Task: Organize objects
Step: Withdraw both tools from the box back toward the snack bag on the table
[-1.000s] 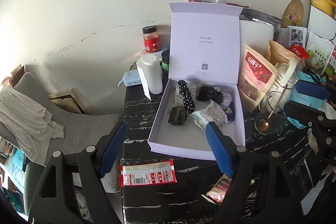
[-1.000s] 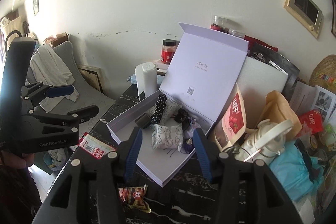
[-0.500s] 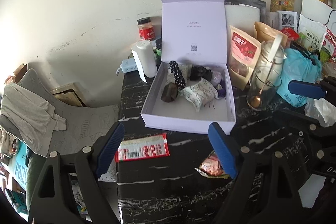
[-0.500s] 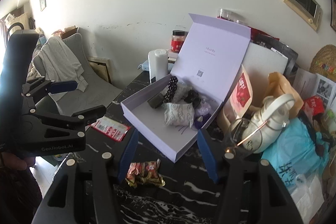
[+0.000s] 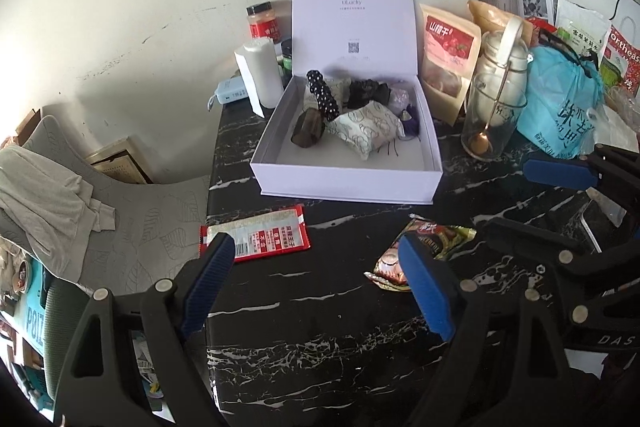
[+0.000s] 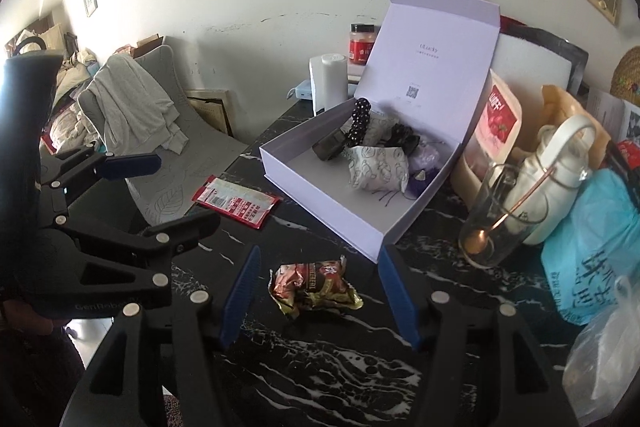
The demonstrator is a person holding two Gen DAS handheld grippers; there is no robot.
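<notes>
The crumpled snack wrapper [image 6: 314, 285] lies on the tabletop [image 6: 360, 367] just ahead of the right hand-held gripper [image 6: 320, 297], whose empty jaws have just been opening, long axis across them, while the left hand-held gripper [image 5: 316, 287], wide and empty, nears the red packet [image 5: 260, 237].

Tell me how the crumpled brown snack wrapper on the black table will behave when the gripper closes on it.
The crumpled snack wrapper looks like thin glossy foil, so it will probably crush and feel very light. Its shiny film may slip between the pads. It lies flat on the table, so it is unlikely to roll.
</notes>
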